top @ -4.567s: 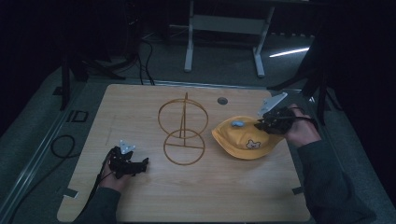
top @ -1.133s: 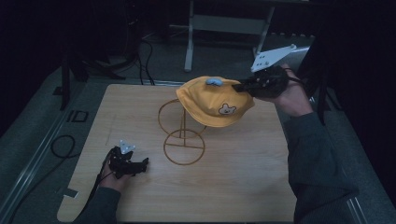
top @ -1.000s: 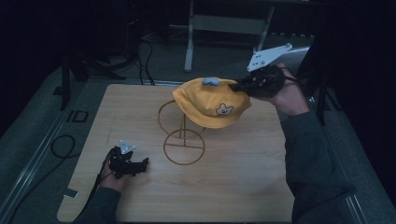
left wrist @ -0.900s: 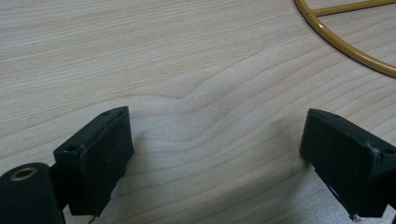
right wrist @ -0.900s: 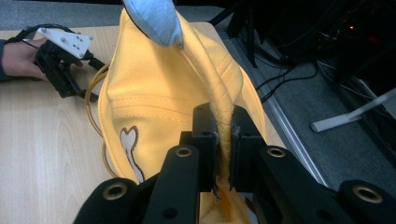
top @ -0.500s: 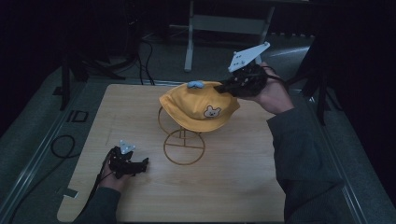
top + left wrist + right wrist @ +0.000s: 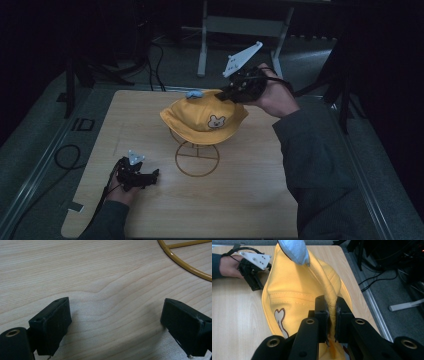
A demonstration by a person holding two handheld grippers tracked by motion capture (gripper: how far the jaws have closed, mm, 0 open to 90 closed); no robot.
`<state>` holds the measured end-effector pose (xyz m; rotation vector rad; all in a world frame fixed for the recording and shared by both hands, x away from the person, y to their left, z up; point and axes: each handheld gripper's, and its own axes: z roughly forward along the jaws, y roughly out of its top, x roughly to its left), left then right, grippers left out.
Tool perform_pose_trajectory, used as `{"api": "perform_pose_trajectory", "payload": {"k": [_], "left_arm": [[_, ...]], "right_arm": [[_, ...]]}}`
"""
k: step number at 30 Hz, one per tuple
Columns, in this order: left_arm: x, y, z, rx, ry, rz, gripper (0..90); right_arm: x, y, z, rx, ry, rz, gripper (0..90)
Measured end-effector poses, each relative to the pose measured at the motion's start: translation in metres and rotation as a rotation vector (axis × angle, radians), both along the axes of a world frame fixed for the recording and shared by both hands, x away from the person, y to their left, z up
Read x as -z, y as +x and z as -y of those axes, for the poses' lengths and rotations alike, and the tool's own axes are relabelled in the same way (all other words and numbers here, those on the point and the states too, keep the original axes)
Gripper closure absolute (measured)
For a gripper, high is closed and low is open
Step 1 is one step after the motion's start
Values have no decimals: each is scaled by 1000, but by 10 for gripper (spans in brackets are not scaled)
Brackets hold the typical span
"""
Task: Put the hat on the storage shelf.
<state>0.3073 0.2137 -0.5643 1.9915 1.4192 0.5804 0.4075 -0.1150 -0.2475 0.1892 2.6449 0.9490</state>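
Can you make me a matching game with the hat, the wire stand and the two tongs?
Things:
1. hat
2. wire stand
3. left tongs
4. right tongs

States:
A. open, resting on the table
B. yellow, with a bear picture
C. shut on cloth
D. gold rings, under the hat

Pairs: 1-B, 2-D, 3-A, 4-C

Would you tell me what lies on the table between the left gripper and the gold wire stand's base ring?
Nothing: in the high view, bare wooden table separates the left gripper from the stand's base ring. The left gripper view shows the same bare wood.
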Motion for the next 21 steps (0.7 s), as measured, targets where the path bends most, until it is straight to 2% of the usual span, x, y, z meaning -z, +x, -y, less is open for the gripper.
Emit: {"api": "perform_pose_trajectory", "payload": {"k": [7, 21], "left_arm": [[0, 0, 0, 1, 0, 0, 98], [0, 0, 0, 0, -1, 5, 98]], "right_arm": [[1, 3, -16, -2, -44, -14, 823], [7, 5, -38, -8, -70, -20, 815]]}}
